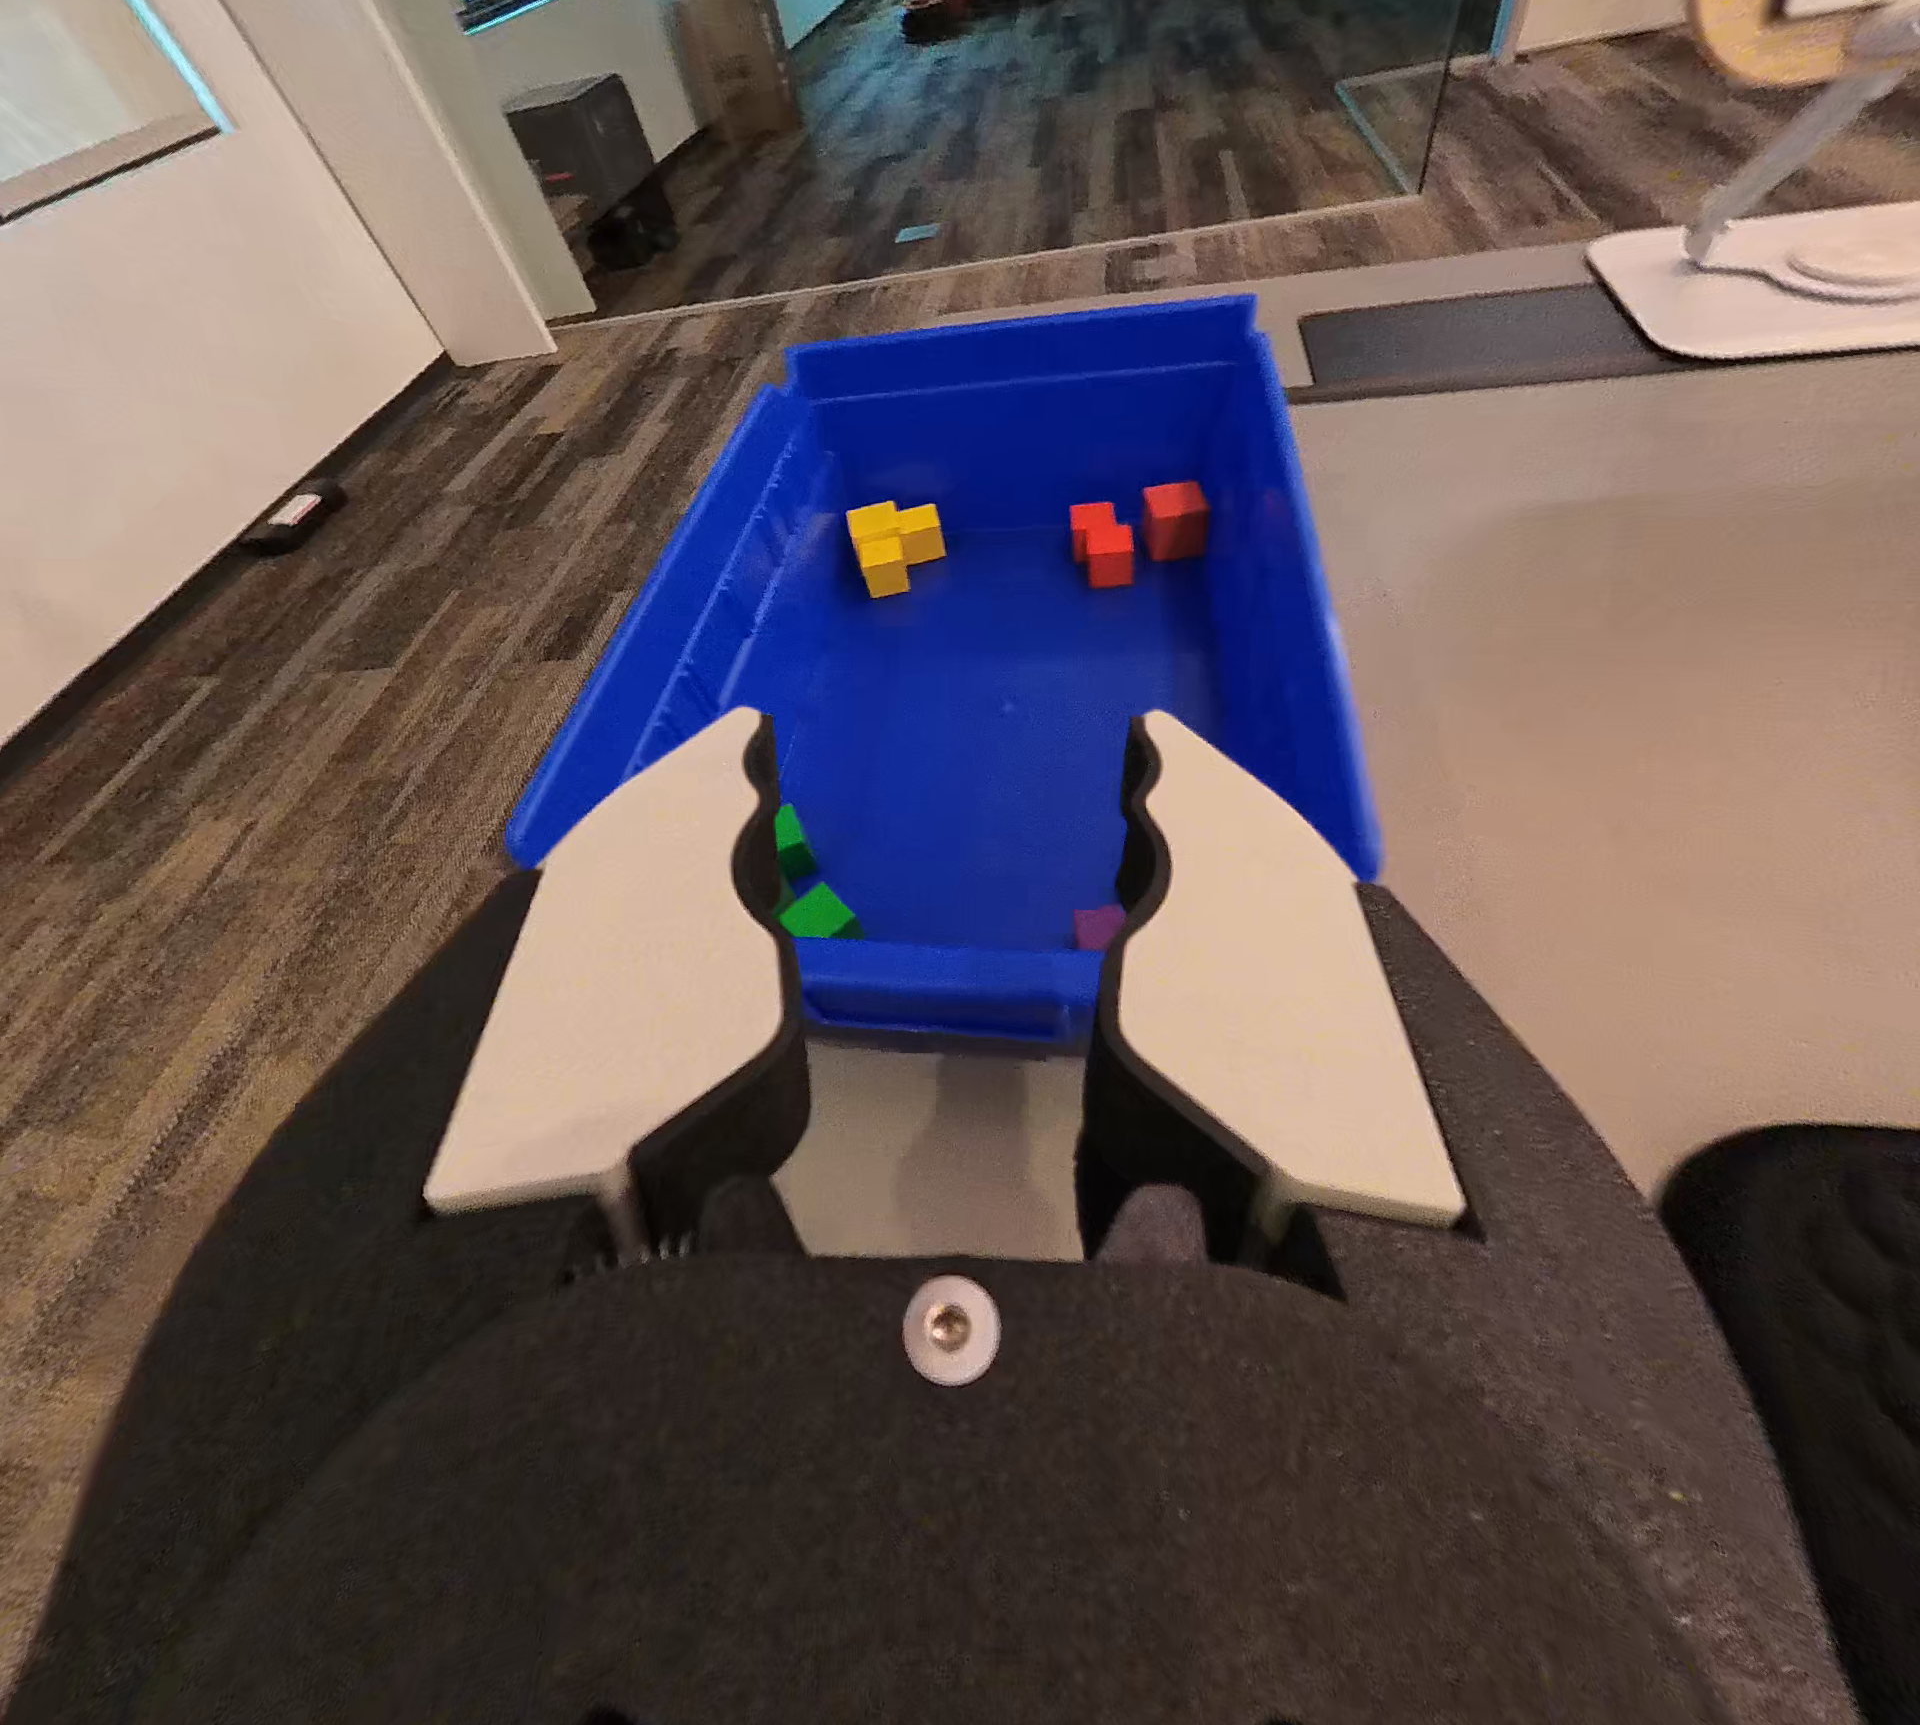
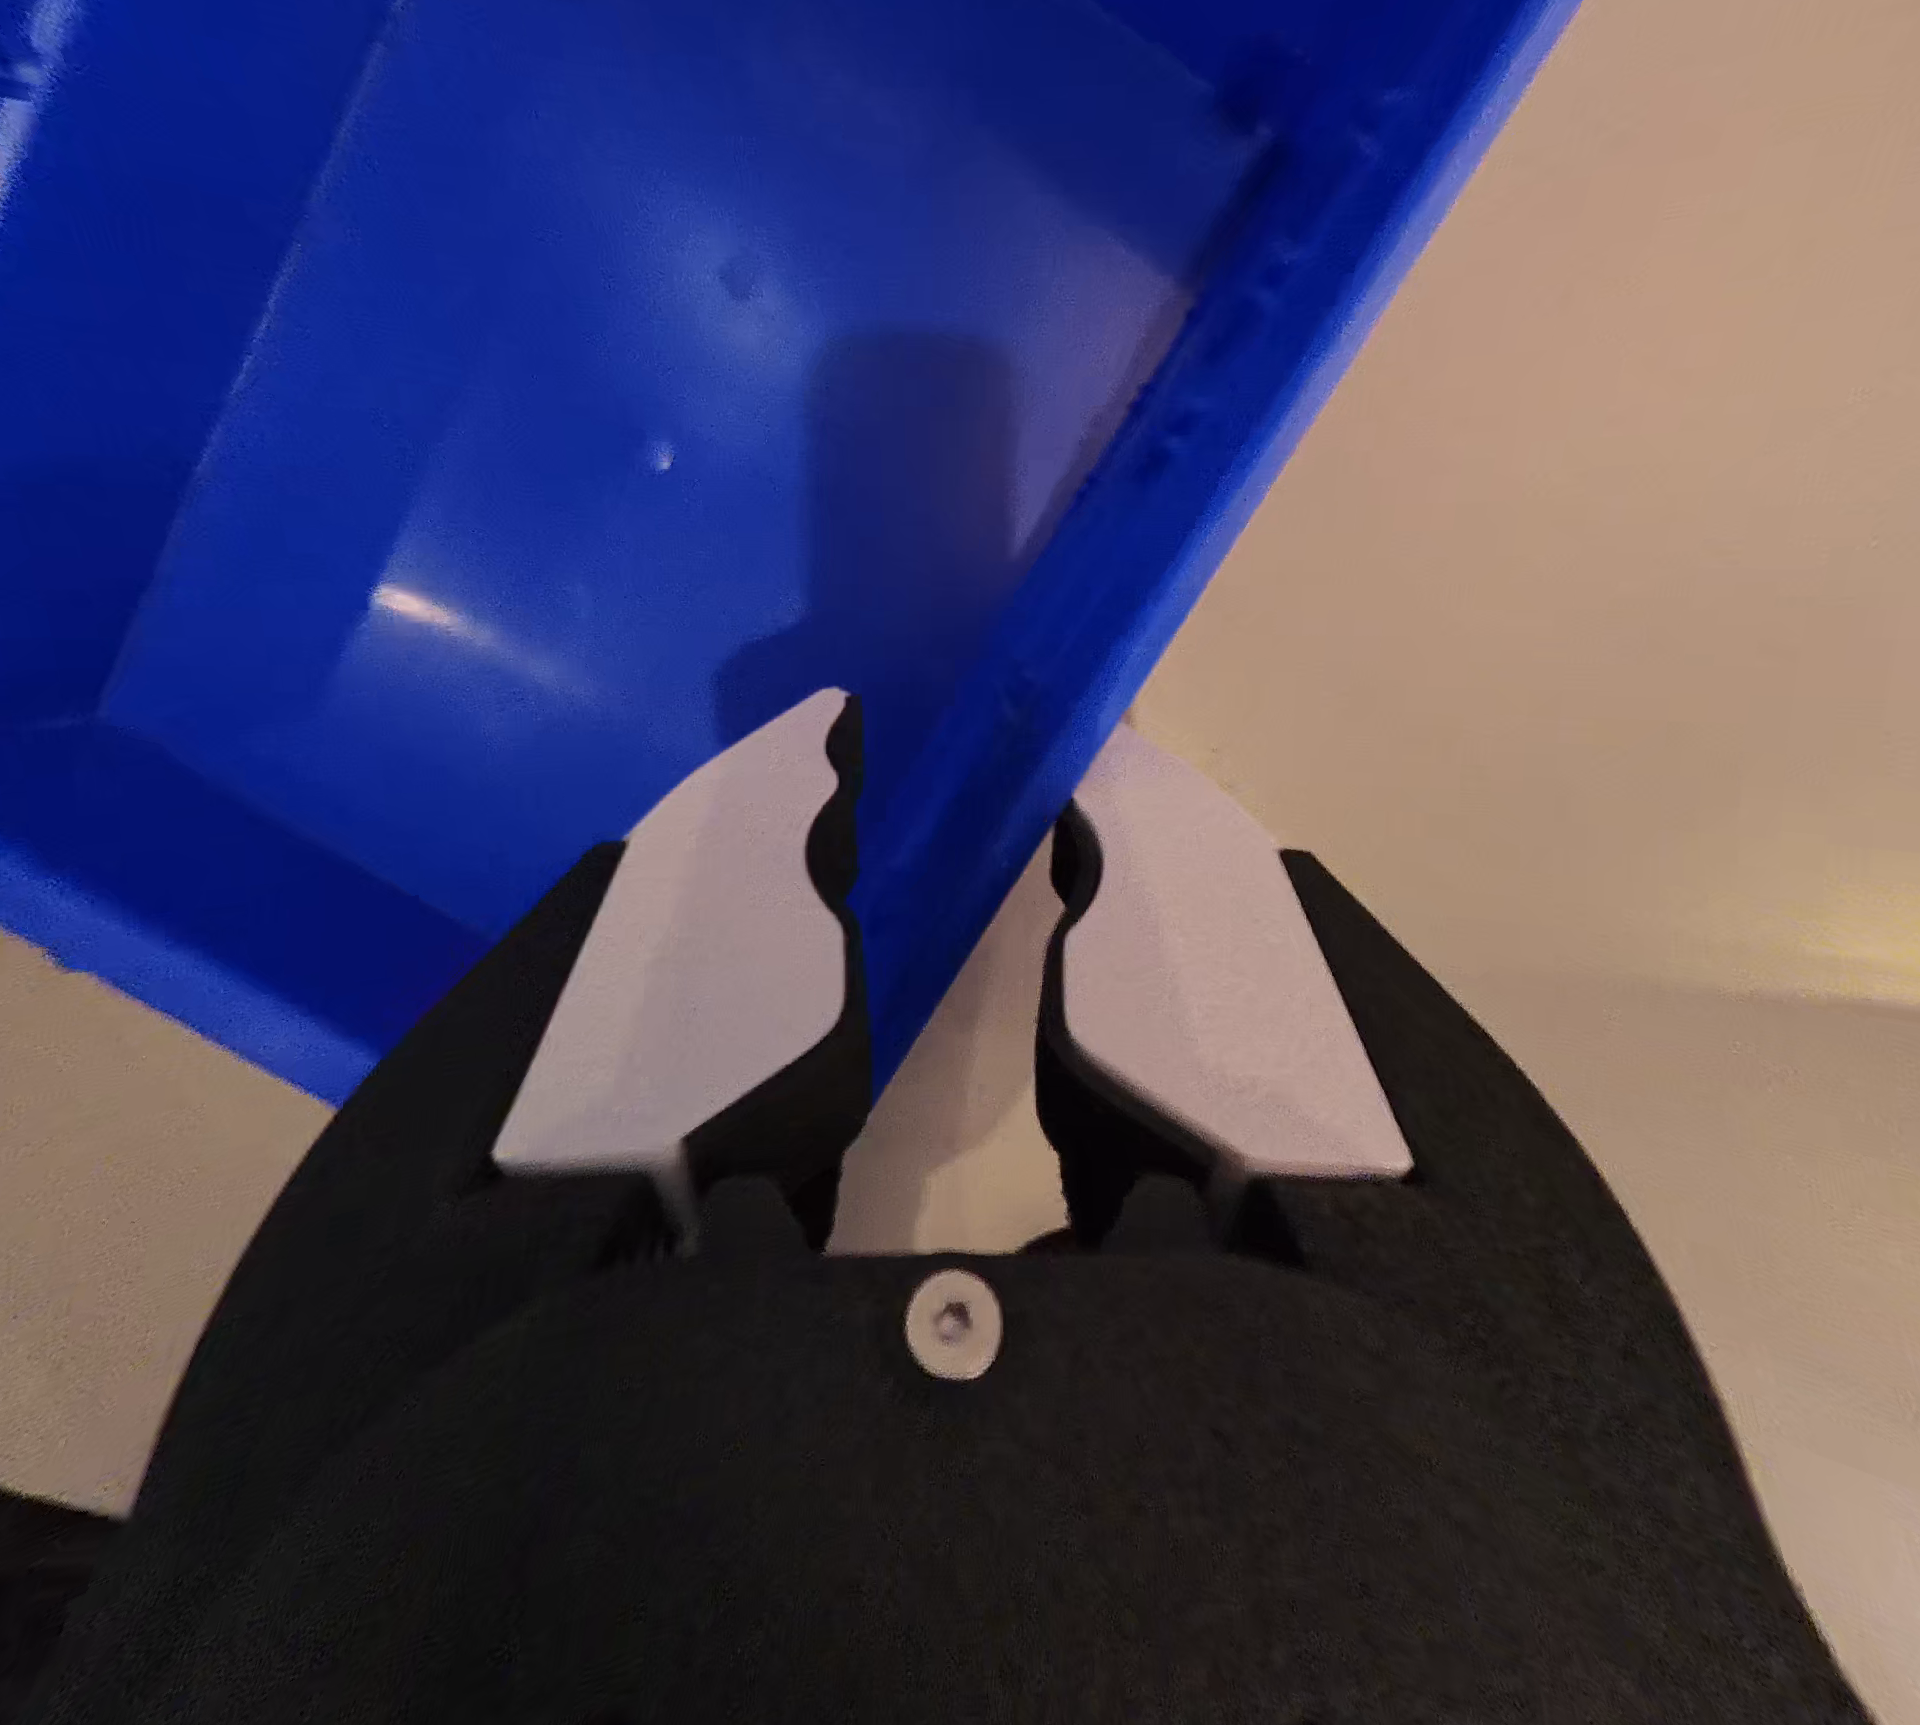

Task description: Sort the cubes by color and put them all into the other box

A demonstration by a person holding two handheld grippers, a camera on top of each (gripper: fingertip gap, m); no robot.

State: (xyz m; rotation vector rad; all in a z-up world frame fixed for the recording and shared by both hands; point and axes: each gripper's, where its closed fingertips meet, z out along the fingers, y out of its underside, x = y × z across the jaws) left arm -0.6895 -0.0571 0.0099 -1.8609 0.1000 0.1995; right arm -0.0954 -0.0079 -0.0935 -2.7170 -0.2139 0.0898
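A blue bin (image 1: pixel 1320 636) stands on the table in the left wrist view. It holds yellow cubes (image 1: pixel 894 545) at the far left, red cubes (image 1: pixel 1103 543) at the far right, green cubes (image 1: pixel 816 912) at the near left and a purple cube (image 1: pixel 1098 925) at the near right. My left gripper (image 1: pixel 951 719) is open and empty above the bin's near end. In the right wrist view a second blue bin (image 2: pixel 623 325) shows no cubes. My right gripper (image 2: pixel 977 730) straddles its side wall, one finger inside and one outside, closed on the wall.
The grey table (image 1: pixel 1610 636) stretches to the right of the bin. A white stand base (image 1: pixel 1766 293) on a dark mat (image 1: pixel 1455 345) sits at the back right. The bin sits at the table's left edge, with carpet floor (image 1: pixel 260 740) below.
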